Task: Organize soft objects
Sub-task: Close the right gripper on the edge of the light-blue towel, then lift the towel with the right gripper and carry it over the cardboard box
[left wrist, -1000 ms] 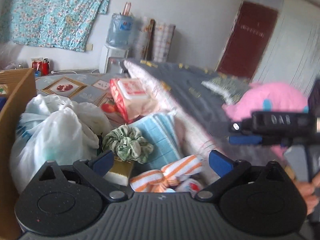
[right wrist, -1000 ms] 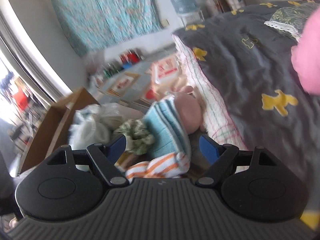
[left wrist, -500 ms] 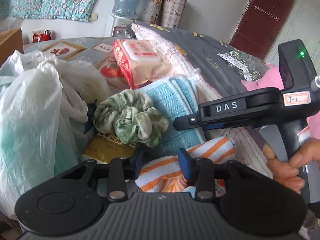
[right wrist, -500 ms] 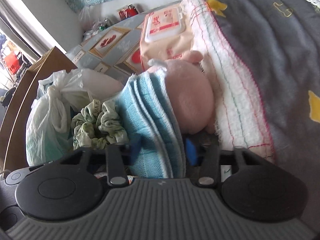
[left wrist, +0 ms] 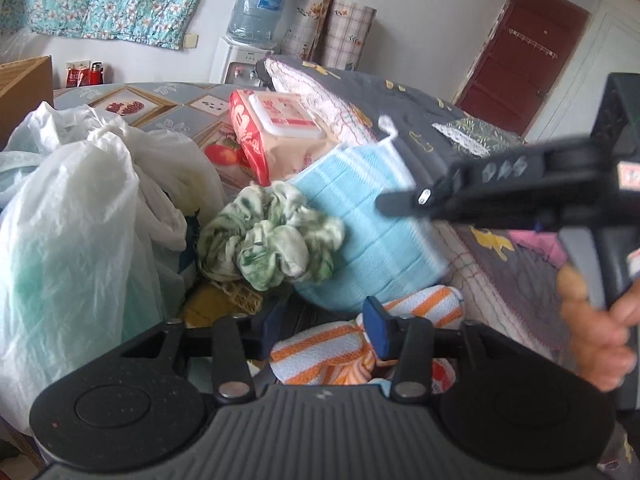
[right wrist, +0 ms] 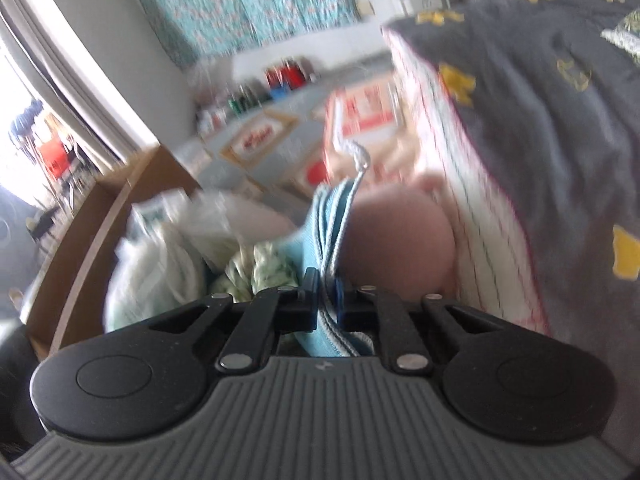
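A folded blue towel (left wrist: 360,240) stands tilted among the soft things. My right gripper (right wrist: 326,296) is shut on its edge, and its tip (left wrist: 416,198) shows in the left wrist view clamping the towel's (right wrist: 320,240) top corner. An orange-striped cloth (left wrist: 320,344) lies low between the fingers of my left gripper (left wrist: 324,328), whose jaws are opening and stand a little apart. A green scrunchie (left wrist: 272,240) rests left of the towel. A pink plush (right wrist: 396,244) sits behind the towel.
White plastic bags (left wrist: 80,220) fill the left side. A wet-wipes pack (left wrist: 280,132) lies behind the towel. A grey quilt (left wrist: 400,104) rises on the right. A cardboard box (left wrist: 24,88) stands at far left. A person's hand (left wrist: 592,320) holds the right gripper's handle.
Both grippers came down from wide open and narrowed their jaws. The right one closed on the blue towel and tipped it up. The left one sank over the orange-striped cloth.
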{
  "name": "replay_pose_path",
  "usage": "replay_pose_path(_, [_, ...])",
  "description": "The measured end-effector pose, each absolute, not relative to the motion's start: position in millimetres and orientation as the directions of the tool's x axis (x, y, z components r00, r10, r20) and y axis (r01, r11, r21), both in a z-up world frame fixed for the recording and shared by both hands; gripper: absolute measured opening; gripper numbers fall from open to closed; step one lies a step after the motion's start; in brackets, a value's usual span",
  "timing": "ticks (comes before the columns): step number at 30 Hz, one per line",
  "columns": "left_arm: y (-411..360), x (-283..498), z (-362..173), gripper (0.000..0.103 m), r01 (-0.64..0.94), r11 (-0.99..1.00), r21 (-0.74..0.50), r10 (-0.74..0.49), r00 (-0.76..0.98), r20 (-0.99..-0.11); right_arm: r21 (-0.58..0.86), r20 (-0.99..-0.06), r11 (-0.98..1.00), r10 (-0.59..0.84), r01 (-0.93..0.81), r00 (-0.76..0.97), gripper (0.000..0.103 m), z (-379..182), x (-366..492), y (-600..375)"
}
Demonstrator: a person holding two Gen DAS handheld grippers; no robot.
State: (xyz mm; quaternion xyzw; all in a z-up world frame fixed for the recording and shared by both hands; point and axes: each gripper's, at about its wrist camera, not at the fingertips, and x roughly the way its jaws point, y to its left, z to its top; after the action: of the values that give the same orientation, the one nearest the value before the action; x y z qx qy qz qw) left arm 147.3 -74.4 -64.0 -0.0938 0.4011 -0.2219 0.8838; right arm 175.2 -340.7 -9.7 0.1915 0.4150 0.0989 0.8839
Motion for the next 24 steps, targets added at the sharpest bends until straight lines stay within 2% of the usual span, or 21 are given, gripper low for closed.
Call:
replay_pose_path(3, [-69.0, 146.1, -56.8, 0.058, 0.318, 0.867, -0.384, -0.498, 0.59, -0.636, 0.479, -0.647, 0.877, 0.371, -0.024, 0.666, 0.007, 7.8, 174.2, -349.3])
replay_pose_path(8, [-60.7, 145.7, -39.9, 0.083, 0.335, 0.81, -0.482, -0.578, 0.598, -0.555, 0.568, -0.57, 0.821, 0.447, -0.063, 0.689, 0.007, 30.5, 165.3, -358.4])
replay_pose_path(10, [-57.9, 147.6, -35.6, 0.088, 0.34, 0.775, -0.533, -0.617, 0.589, -0.522, 0.604, -0.546, 0.794, 0.477, -0.07, 0.689, 0.007, 35.8, 161.9, -361.7])
replay_pose_path(13, [-54.9, 150.1, -33.3, 0.09, 0.339, 0.727, -0.597, -0.664, 0.571, -0.483, 0.654, -0.51, 0.752, 0.519, -0.083, 0.686, 0.007, 43.2, 155.5, -365.5])
replay_pose_path(17, [-57.7, 148.2, -30.6, 0.094, 0.358, 0.713, -0.603, -0.676, 0.581, -0.453, 0.708, -0.456, 0.697, 0.579, -0.119, 0.675, 0.007, 58.9, 149.4, -364.4])
replay_pose_path(24, [-70.0, 135.3, -16.2, 0.097, 0.443, 0.76, -0.476, -0.64, 0.64, -0.426, 0.769, -0.367, 0.606, 0.68, -0.203, 0.635, 0.007, 90.7, 141.5, -354.6])
